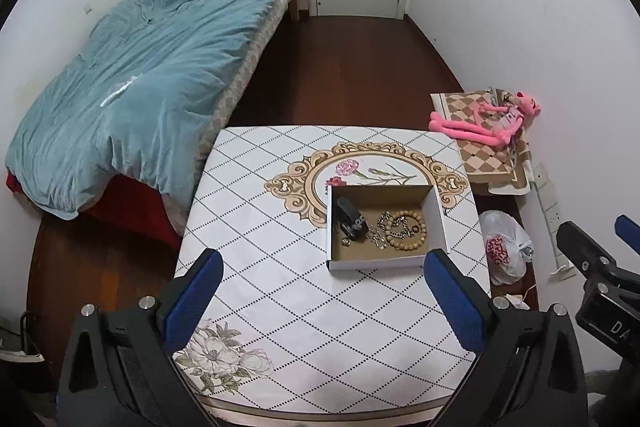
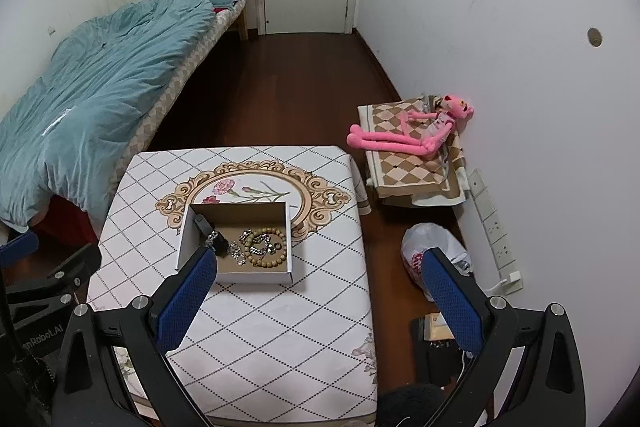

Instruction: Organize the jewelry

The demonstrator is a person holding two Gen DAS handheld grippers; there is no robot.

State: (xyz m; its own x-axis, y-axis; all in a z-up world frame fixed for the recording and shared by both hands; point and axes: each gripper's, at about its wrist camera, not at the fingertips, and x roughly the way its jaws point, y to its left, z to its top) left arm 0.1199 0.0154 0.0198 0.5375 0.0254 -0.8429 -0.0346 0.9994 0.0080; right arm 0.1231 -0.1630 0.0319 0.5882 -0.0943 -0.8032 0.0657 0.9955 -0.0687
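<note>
Jewelry point(image 1: 394, 231) lies in the cardboard box point(image 1: 436, 205); left gripper point(image 1: 324, 301) and right gripper point(image 2: 320, 301) gape wide, both empty.

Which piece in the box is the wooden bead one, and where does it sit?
The tan wooden bead bracelet, a ring of round beads on the right side of the cardboard box. The silver chains beside it are metal links; the black item lies on the left side.

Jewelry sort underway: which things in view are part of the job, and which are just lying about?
Job:
box
bead bracelet
chain
black case
left claw, open
right claw, open

Lying about:
pink toy
plastic bag
quilt
power strip
</note>
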